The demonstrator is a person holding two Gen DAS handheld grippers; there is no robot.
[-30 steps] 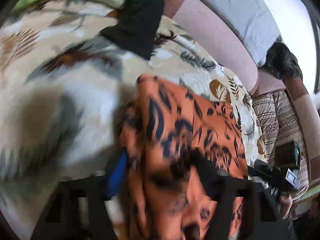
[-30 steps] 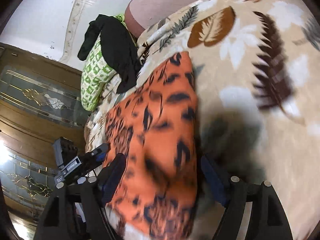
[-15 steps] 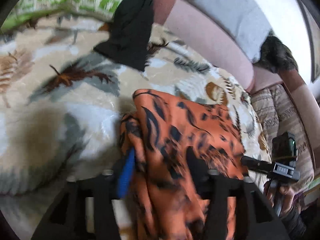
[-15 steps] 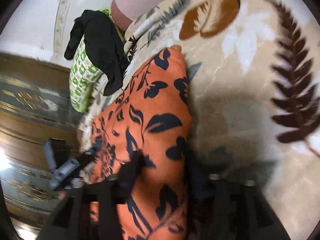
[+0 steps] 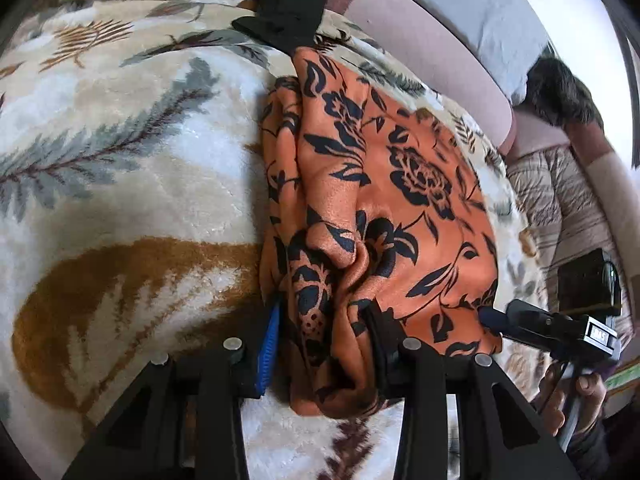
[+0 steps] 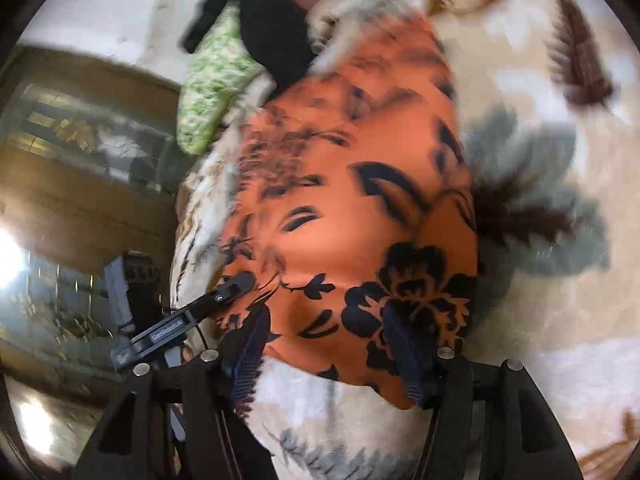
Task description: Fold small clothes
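Note:
An orange garment with black flowers (image 5: 400, 168) lies on a leaf-patterned blanket (image 5: 120, 160). My left gripper (image 5: 326, 340) has its jaws closing on the garment's near left edge, and the cloth is bunched into folds between the pads. In the right wrist view the same garment (image 6: 360, 200) is blurred. My right gripper (image 6: 328, 348) holds its near right edge, with cloth spanning both fingers. Each gripper shows in the other's view: the right gripper (image 5: 520, 320) with a hand below it, and the left gripper (image 6: 236, 286) at the cloth's left side.
A black garment (image 5: 292, 4) lies at the orange one's far tip, draped over a green patterned pillow (image 6: 212, 92). A pink sofa back (image 5: 420, 52) and a grey cushion (image 5: 472, 12) run behind. A striped cover (image 5: 560, 200) is on the right, and wooden glass doors (image 6: 80, 160) on the left.
Both grippers have moved forward over the blanket with the orange garment. Its far tip now reaches the black garment. The left jaws stand narrower, with cloth bunched between them.

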